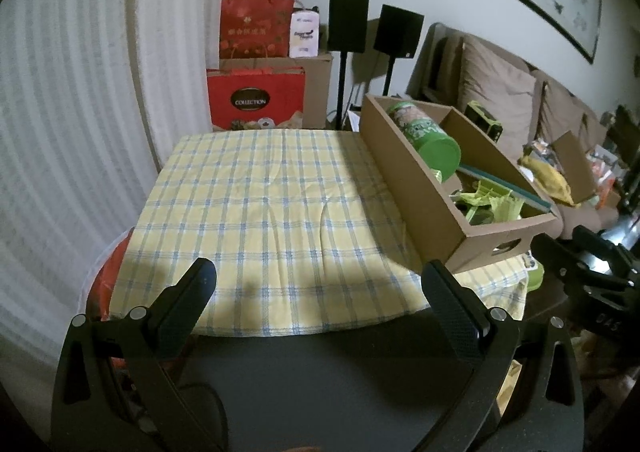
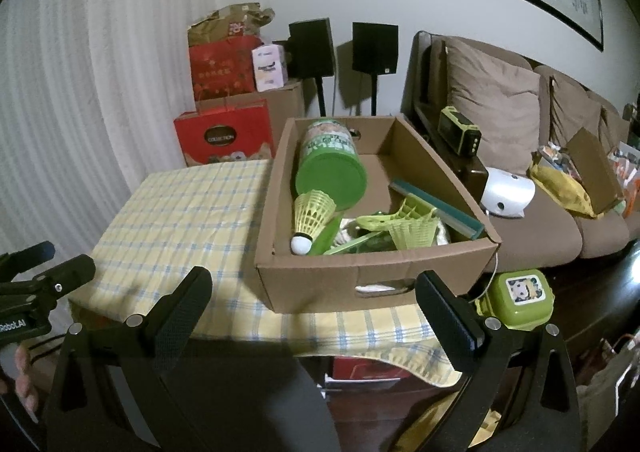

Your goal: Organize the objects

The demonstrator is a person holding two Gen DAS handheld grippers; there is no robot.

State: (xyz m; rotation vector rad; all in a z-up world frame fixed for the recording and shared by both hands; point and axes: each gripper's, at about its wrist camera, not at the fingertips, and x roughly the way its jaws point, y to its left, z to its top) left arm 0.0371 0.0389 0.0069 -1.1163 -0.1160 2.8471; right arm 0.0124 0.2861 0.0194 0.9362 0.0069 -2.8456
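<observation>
Both grippers are hanging empty, jaws spread: left gripper (image 1: 318, 284) low centre, right gripper (image 2: 314, 292) before the cardboard box (image 2: 376, 284). Shuttlecock (image 2: 310, 218) is leaning at frame centre against the green-lidded canister (image 2: 330, 168); a careless reach risks toppling both.

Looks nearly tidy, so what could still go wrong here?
The cardboard box sits near the tablecloth's front corner, so a nudge might tip it off. The shuttlecock leans loosely against the green jar and could roll. Both grippers, left and right, are open and empty.
</observation>
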